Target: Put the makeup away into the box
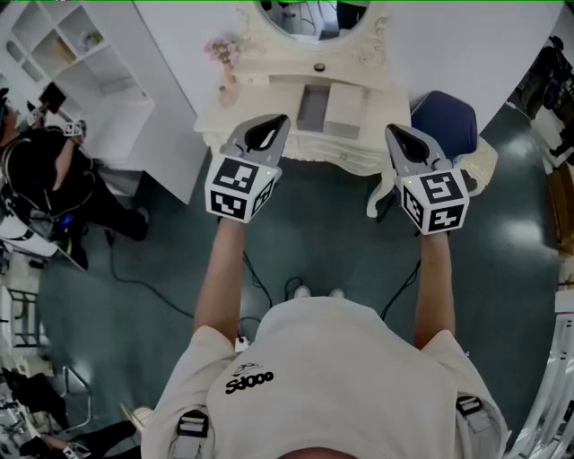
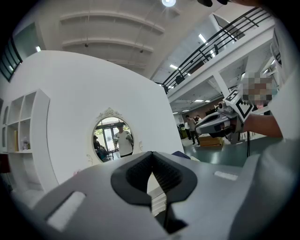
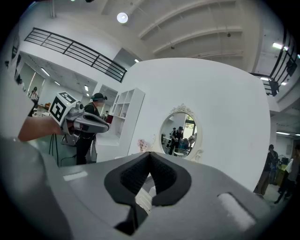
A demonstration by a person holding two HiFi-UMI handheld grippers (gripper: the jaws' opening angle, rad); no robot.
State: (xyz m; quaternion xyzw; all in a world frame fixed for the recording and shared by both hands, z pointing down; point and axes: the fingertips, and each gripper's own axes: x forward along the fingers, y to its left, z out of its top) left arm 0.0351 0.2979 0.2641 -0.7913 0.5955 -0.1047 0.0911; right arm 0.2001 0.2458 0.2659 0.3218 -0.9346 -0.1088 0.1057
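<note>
I stand in front of a white dressing table (image 1: pixel 269 94) with both grippers held level over the floor, short of its front edge. On the tabletop lies a grey and white box (image 1: pixel 327 110), and I cannot make out any makeup items. My left gripper (image 1: pixel 280 118) is shut and empty, with its jaws meeting at the tips (image 2: pixel 152 154). To the right of it, my right gripper (image 1: pixel 392 131) is also shut with nothing between its jaws (image 3: pixel 150 154). Each gripper shows in the other's view, the right gripper (image 2: pixel 220 124) and the left gripper (image 3: pixel 86 123).
An oval mirror (image 1: pixel 309 13) hangs above the table, and pink flowers (image 1: pixel 220 49) stand at its left. A blue stool (image 1: pixel 446 121) sits at the table's right end. A white shelf unit (image 1: pixel 81 54) and a person in black (image 1: pixel 36 179) are at the left. Cables (image 1: pixel 260 287) lie on the floor.
</note>
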